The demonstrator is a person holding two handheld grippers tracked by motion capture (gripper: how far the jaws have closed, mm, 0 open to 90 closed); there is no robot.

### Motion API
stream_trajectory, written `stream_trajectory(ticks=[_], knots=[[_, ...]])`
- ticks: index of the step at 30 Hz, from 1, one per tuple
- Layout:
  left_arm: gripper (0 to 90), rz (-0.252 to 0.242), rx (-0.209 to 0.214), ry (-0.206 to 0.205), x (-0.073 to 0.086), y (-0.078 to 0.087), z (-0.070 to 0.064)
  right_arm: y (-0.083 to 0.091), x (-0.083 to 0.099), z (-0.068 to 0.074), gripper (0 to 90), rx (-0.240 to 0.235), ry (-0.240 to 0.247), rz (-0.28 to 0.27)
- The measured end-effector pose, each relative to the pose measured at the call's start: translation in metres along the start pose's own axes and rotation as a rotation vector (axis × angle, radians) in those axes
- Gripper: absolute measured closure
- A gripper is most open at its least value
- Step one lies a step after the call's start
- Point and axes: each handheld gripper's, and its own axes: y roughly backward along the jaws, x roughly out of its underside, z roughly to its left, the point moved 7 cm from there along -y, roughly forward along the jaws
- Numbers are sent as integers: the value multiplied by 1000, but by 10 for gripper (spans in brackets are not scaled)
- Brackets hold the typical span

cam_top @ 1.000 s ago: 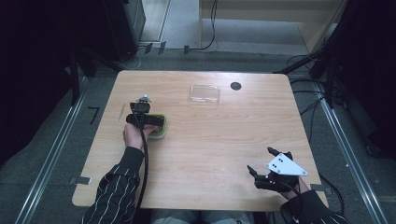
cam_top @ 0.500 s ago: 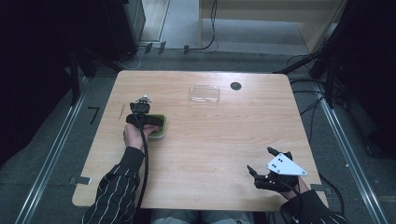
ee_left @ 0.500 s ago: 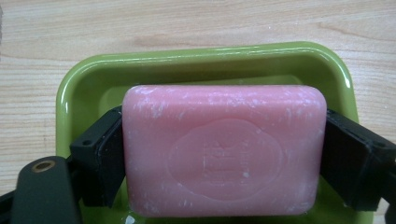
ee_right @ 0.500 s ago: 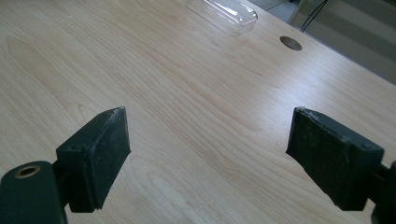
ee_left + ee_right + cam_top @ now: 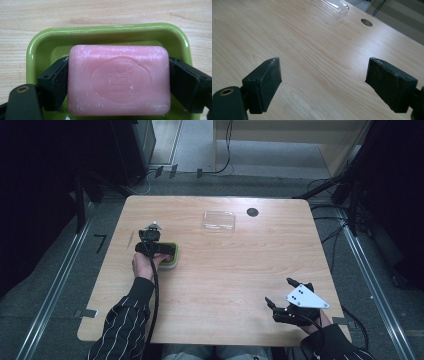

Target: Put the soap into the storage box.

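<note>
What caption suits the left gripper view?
Left gripper jaws clasp a pink soap bar in its green dish.

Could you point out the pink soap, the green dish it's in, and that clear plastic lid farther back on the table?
pink soap (image 5: 117,80), left gripper view, on its stamped top face.
green dish (image 5: 110,31), left gripper view, on the far rim.
clear plastic lid (image 5: 219,220), high view, on its flat middle.
</note>
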Motion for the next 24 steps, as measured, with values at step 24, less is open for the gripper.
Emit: stream_trajectory(ticks=[24], knots=[[6, 4, -22, -33, 10, 31, 2, -3, -2, 3, 135, -8, 18, 5]])
